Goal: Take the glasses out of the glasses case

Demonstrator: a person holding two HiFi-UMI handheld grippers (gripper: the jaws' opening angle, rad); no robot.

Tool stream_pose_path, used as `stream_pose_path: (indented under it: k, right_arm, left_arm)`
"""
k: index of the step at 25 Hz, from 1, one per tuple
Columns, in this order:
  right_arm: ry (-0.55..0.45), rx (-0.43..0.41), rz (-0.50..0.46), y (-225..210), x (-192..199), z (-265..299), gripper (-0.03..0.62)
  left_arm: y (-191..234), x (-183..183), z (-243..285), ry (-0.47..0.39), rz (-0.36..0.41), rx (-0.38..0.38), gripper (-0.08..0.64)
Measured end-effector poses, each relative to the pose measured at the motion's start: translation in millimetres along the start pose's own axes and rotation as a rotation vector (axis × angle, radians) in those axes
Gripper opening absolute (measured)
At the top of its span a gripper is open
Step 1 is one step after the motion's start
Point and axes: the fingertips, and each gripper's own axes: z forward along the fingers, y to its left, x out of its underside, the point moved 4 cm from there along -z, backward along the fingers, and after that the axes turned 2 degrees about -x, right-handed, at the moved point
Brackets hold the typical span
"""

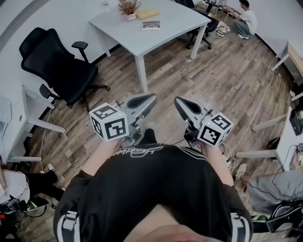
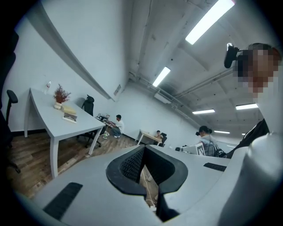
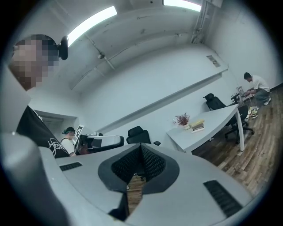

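Far ahead across the floor, the bench (image 1: 170, 26) holds what looks like the case (image 1: 147, 13), pale and flat, its long axis across your view. Which side opens, I cannot tell. Walk up before reaching. Your left hand-held gripper (image 1: 151, 98) and right hand-held gripper (image 1: 178, 101) are closed and empty, so open them on approach.

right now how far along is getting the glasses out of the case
Nothing looks done. The left gripper and right gripper are at the person's waist, jaws together on nothing. The pale yellow oblong object, possibly the case, lies on the white table across the wooden floor, untouched. Left: walk over, open it, lift the glasses out.
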Motion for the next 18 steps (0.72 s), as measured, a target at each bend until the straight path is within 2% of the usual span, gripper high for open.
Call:
stream_pose_path:
  k: [8, 18]
  right_arm:
    - [-0.006, 0.026, 0.026, -25, 5, 11, 0.009]
    - [0.025, 0.004, 0.070, -85, -5, 70, 0.009]
  left_arm:
    - [27, 6, 17, 0.004, -0.035, 0.003, 0.008]
    - [105, -18, 46, -0.024, -0.138, 0.011, 0.008]
